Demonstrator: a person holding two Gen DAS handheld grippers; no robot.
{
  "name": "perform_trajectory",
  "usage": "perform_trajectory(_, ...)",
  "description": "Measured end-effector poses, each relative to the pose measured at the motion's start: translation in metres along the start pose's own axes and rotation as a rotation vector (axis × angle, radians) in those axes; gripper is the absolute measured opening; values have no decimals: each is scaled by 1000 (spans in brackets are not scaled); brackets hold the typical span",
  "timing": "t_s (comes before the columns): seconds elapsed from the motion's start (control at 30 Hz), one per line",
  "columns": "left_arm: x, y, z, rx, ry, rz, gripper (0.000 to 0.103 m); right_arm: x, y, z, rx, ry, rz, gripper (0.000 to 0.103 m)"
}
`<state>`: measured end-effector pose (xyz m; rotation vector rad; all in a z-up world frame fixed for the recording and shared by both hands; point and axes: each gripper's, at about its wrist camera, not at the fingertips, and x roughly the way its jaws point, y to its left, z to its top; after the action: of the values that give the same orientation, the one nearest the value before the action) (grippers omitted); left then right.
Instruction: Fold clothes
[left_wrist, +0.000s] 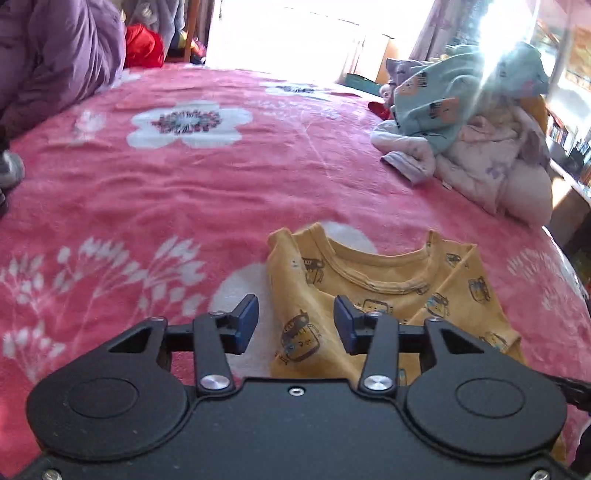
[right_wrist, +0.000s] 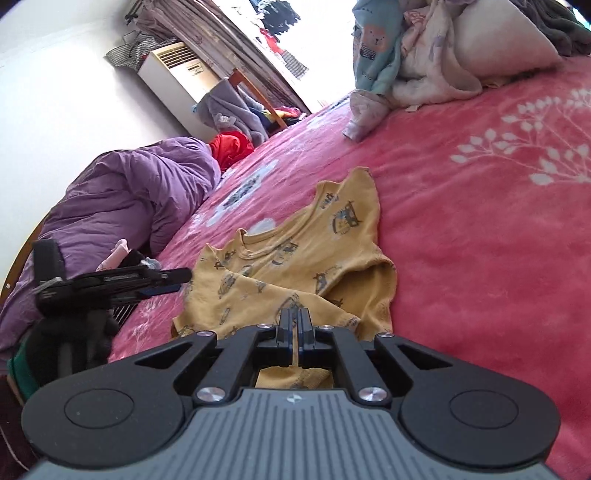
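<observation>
Yellow shirt (right_wrist: 295, 266) rumpled on pink blanket (right_wrist: 480, 221). Right gripper (right_wrist: 294, 325) pinched on hem; left gripper (left_wrist: 295, 325) agape at 9 o'clock, empty. Risk: one-sided pull skews fold.

Shirt (left_wrist: 388, 295) on blanket (left_wrist: 184, 206); clothes pile (left_wrist: 476, 125) behind, to right; quilt (right_wrist: 122, 206) far left.

Purple duvet (right_wrist: 122, 199), white heater (right_wrist: 177, 81)

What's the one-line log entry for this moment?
left gripper: open, over yellow shirt | right gripper: shut on shirt | pink blanket
</observation>
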<state>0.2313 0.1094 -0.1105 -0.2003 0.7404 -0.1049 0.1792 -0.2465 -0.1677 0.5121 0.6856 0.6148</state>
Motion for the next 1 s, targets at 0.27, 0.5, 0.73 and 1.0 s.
perform_trajectory(0.27,8,47,1,-119,-10,-44,3,7,-1,-2,-12,27,1,7)
perform_trajectory(0.5,-16,64,-2,-202,6,-137,28,10,-3,-1,-4,50,5,14)
perform_trajectory(0.73,-23,63,-24,-235,65,-186,28,8,13,6,-17,58,-17,32)
perform_trajectory(1.0,-20,67,-37,-251,102,-153,28,13,36,-4,-18,118,-204,36)
